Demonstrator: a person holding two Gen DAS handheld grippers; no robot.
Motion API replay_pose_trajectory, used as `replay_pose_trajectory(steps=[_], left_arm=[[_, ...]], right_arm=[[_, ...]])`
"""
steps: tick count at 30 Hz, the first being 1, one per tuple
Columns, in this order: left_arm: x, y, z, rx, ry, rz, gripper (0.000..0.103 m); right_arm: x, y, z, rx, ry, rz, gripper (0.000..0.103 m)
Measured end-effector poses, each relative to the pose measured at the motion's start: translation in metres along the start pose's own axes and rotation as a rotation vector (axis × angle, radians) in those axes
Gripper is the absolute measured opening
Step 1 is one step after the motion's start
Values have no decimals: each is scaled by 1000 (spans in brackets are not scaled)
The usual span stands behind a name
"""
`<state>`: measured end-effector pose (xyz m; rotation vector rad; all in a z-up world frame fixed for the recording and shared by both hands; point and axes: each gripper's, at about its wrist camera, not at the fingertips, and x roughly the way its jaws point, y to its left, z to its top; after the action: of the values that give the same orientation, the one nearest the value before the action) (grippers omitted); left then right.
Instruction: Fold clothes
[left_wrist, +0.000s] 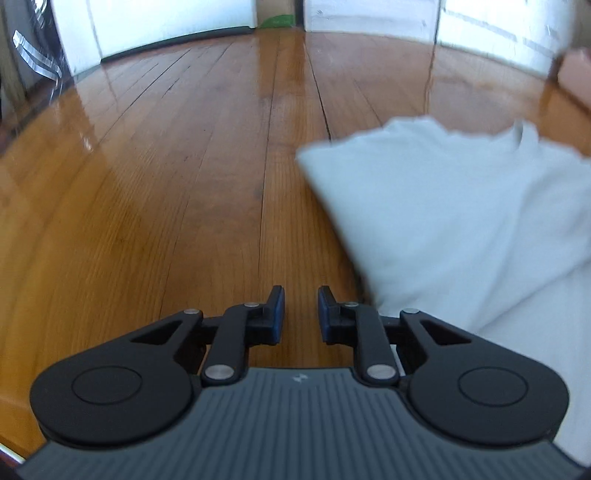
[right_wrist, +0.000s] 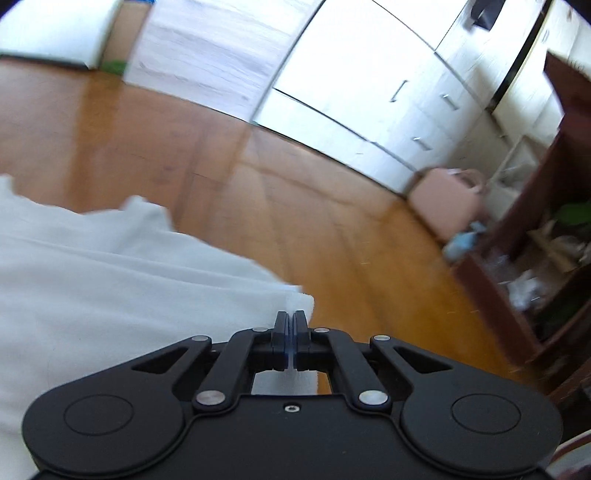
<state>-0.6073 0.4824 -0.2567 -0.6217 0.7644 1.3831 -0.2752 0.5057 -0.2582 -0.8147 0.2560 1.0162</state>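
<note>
A white garment (left_wrist: 443, 206) lies bunched on the wooden floor (left_wrist: 177, 192), to the right of my left gripper (left_wrist: 301, 295). That gripper stands open by a narrow gap; only bare floor shows between its fingers, and the cloth starts just past its right finger. In the right wrist view the same garment (right_wrist: 110, 288) fills the lower left. My right gripper (right_wrist: 291, 315) is shut at the garment's near right corner, with a thin pale strip of cloth showing between its pads. The view is blurred.
White cabinets with drawers (right_wrist: 369, 92) line the far wall. A pink bag (right_wrist: 447, 199) and something small and blue (right_wrist: 461, 240) sit on the floor beside a dark wooden shelf unit (right_wrist: 535, 258) at the right. White furniture (left_wrist: 155, 26) stands behind the floor.
</note>
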Motion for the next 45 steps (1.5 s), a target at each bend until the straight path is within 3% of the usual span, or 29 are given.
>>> replay_pose_trajectory(steps=[3, 4, 5, 6, 8, 10, 13, 16, 20, 23, 26, 29, 31, 32, 33, 34, 36, 37, 40, 42, 45], left_arm=[[-5, 1, 1, -8, -12, 2, 19], [-9, 2, 1, -18, -29, -7, 19], [-15, 5, 2, -35, -62, -31, 19], [-22, 7, 2, -50, -98, -59, 21], [-33, 9, 3, -68, -171, -122, 22], [-35, 7, 4, -76, -189, -231, 22], [-23, -3, 0, -76, -108, -437, 22], [-9, -15, -9, -28, -65, -381, 22], [0, -6, -8, -108, -37, -393, 19], [0, 1, -9, -142, -20, -389, 18], [-1, -2, -10, -78, -31, -362, 18], [-9, -3, -8, -53, -17, -326, 18], [-18, -2, -7, -53, 1, -301, 26], [-24, -1, -7, -52, 9, -278, 46], [-30, -1, -7, -52, 18, -255, 74], [-35, -1, -8, -42, 46, -206, 83], [-33, -6, -14, 4, 155, -45, 86], [-34, -7, -17, 5, 190, -9, 86], [-44, 0, -25, -69, 227, -47, 86], [-61, 4, -36, -139, 236, -110, 86], [-88, -4, -58, -158, 243, -173, 86]], right_arm=[[13, 7, 6, -45, 118, -46, 15], [8, 9, 7, -46, 106, -92, 17], [4, 10, 8, -46, 95, -138, 28], [-6, 8, 9, -3, 69, -111, 37], [-28, 2, 9, 120, 21, 41, 39], [-43, 1, 6, 208, 21, 226, 39], [-57, 19, 1, 256, 71, 419, 39], [-72, 47, 1, 254, 95, 567, 39], [-89, 101, 9, 153, 114, 681, 39], [-98, 123, 0, 54, 116, 628, 40], [-121, 116, -18, -59, 109, 610, 38], [-126, 92, -29, -60, 217, 552, 38], [-137, 61, -38, 8, 255, 529, 41], [-143, 46, -42, 45, 271, 520, 43], [-146, 31, -44, 87, 296, 509, 43], [-147, 17, -45, 136, 331, 503, 43], [-154, -4, -48, 225, 398, 543, 43], [-164, -10, -49, 220, 404, 581, 43], [-215, -14, -46, -5, 348, 628, 46], [-247, -22, -44, -153, 298, 637, 61], [-270, -46, -53, -243, 342, 688, 64]])
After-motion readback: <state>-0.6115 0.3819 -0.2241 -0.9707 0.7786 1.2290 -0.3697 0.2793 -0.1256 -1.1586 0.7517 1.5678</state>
